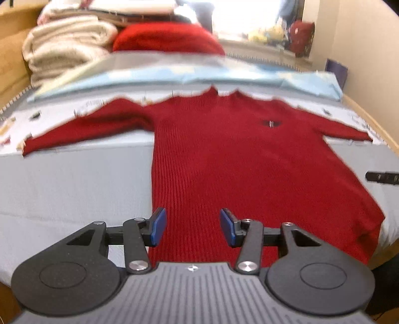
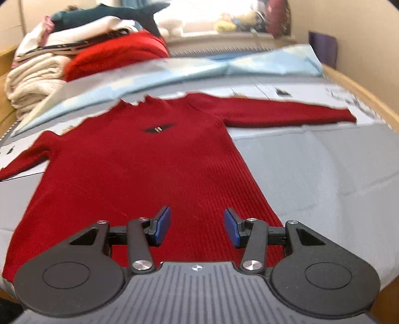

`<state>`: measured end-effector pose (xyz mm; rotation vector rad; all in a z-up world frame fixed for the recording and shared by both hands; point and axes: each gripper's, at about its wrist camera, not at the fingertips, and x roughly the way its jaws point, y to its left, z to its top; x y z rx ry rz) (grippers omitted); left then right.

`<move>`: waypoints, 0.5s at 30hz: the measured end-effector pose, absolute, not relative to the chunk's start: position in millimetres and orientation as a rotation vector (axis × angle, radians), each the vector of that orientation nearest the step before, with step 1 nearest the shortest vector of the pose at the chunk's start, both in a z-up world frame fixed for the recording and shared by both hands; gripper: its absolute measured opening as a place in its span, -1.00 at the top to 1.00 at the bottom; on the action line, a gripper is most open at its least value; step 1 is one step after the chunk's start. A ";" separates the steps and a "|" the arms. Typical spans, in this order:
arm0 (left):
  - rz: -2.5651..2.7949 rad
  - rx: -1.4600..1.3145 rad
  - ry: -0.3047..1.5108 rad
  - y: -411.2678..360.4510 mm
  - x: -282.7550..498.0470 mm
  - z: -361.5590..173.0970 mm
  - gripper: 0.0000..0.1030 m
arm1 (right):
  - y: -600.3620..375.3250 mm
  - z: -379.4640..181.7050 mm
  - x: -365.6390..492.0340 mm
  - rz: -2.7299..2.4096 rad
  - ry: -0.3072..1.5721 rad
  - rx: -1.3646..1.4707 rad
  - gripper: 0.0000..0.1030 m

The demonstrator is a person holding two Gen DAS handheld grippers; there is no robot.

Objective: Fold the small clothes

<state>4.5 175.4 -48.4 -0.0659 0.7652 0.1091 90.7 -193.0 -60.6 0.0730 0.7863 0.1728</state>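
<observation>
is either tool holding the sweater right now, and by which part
Nothing is held. The left tool and right tool are both open above the hem end of the red sweater, with a clear gap between the pads.

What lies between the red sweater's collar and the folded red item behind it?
A pale blue cloth spread across the bed, behind the red sweater and before the folded red item; both wrist views show it.

A grey bed (image 1: 62,184) with a wooden frame (image 2: 361,92) fills the room. Beyond it, a bright window (image 1: 244,15). Cream wall (image 1: 369,37) right of the window.
</observation>
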 end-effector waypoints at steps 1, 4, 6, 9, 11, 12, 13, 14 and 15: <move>0.120 -0.069 0.748 173.7 4.6 -37.2 -0.02 | -191.9 -58.7 92.3 0.184 0.771 0.078 0.04; 0.117 -0.088 0.664 167.3 -0.1 -13.8 -0.16 | -186.0 -48.8 89.2 0.211 0.729 0.106 0.03; 0.124 -0.064 0.626 164.4 2.2 -8.2 -0.30 | -181.8 -44.1 87.5 0.212 0.702 0.104 0.04; 0.134 -0.048 0.556 158.3 3.2 -3.6 -0.30 | -175.1 -42.3 89.5 0.181 0.666 0.081 0.04; 0.133 -0.045 0.517 155.5 8.2 -8.8 -0.30 | -171.6 -42.8 91.4 0.188 0.653 0.089 0.04; 0.139 -0.037 0.525 151.4 10.5 -8.9 -0.30 | -170.0 -43.1 92.6 0.194 0.646 0.089 0.04; 0.137 -0.029 0.530 148.3 12.0 -8.1 -0.30 | -168.0 -43.5 93.6 0.197 0.639 0.080 0.04; 0.126 -0.024 0.524 145.7 13.5 -6.2 -0.30 | -165.8 -44.2 94.1 0.197 0.633 0.068 0.04; 0.116 -0.025 0.510 143.3 15.0 -2.8 -0.30 | -164.7 -45.1 95.2 0.196 0.630 0.058 0.04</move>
